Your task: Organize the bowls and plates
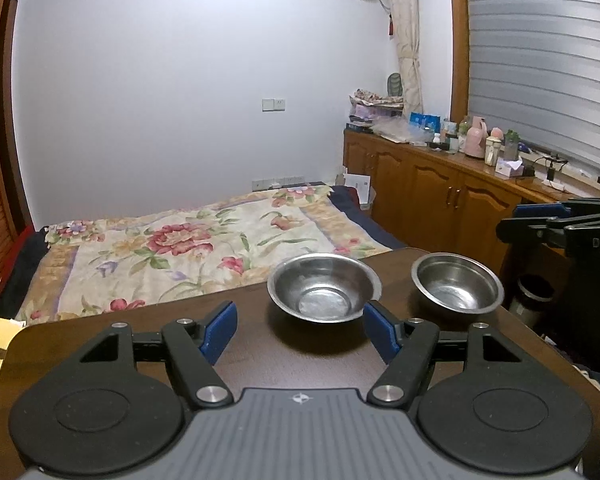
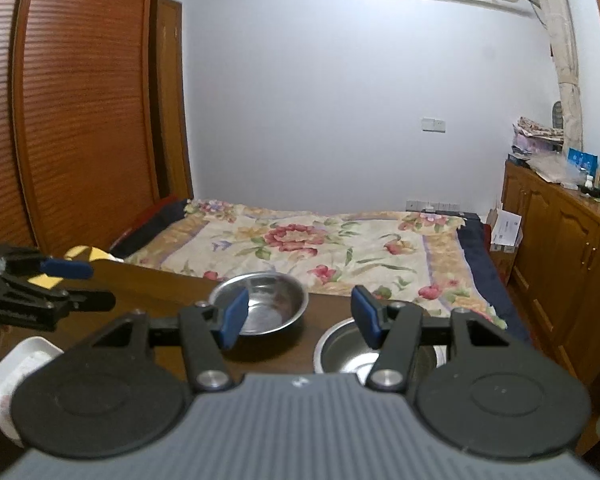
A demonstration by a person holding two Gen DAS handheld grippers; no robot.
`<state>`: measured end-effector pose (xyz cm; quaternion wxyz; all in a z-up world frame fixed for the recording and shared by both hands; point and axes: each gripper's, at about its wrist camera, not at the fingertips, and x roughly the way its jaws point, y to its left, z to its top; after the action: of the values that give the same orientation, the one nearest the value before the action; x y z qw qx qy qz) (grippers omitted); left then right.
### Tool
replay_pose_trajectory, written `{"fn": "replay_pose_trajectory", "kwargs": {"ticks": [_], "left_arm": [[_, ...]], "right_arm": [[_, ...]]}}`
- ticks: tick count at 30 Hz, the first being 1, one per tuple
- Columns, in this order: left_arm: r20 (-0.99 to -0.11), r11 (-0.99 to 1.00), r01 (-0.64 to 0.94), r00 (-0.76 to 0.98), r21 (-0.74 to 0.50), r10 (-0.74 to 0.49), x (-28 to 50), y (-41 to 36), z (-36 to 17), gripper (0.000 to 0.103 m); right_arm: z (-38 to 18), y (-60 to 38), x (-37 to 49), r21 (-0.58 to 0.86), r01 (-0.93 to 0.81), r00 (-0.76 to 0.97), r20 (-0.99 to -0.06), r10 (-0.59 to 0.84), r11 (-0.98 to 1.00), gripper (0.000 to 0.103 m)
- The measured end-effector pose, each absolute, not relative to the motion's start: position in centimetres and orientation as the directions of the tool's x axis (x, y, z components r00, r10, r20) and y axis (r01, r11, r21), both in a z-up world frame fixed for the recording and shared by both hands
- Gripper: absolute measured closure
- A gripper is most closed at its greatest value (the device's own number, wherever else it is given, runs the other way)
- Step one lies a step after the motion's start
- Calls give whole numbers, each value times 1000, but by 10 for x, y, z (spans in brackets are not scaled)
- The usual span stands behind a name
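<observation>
Two empty steel bowls stand side by side near the far edge of a dark wooden table [image 1: 256, 364]. In the left wrist view the left bowl [image 1: 324, 288] lies just beyond my left gripper [image 1: 300, 332], whose blue pads stand apart with nothing between them. The right bowl [image 1: 458, 282] sits to its right. My right gripper [image 1: 516, 220] hovers at the right edge. In the right wrist view my right gripper [image 2: 300, 316] is open above the table, between the left bowl [image 2: 264, 304] and the right bowl [image 2: 340, 356]. My left gripper [image 2: 88, 284] shows at the left.
A white square dish [image 2: 8, 372] sits at the table's near left. Beyond the table lies a bed with a floral quilt [image 1: 188, 248]. Wooden cabinets [image 1: 432, 196] with clutter on top line the right wall. A bin [image 1: 534, 292] stands beside the table's right edge.
</observation>
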<state>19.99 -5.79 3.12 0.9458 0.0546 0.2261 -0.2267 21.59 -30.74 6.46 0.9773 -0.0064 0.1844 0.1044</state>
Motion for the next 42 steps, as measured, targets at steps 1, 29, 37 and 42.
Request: {"fn": "replay_pose_trajectory", "kwargs": {"ticks": [1, 29, 37, 42], "left_arm": [[-455, 891, 454, 794, 1, -403, 203, -59, 31, 31], [-577, 883, 458, 695, -104, -429, 310, -78, -11, 35], [-606, 876, 462, 659, -141, -445, 328, -83, -20, 45], [-615, 866, 469, 636, -172, -466, 333, -85, -23, 46]], "right_arm": [[64, -308, 221, 25, -209, 907, -368, 204, 978, 45], [25, -296, 333, 93, -281, 780, -557, 284, 955, 46], [15, -290, 355, 115, -302, 729, -611, 307, 946, 46], [9, -285, 362, 126, -321, 698, -638, 324, 939, 46]]}}
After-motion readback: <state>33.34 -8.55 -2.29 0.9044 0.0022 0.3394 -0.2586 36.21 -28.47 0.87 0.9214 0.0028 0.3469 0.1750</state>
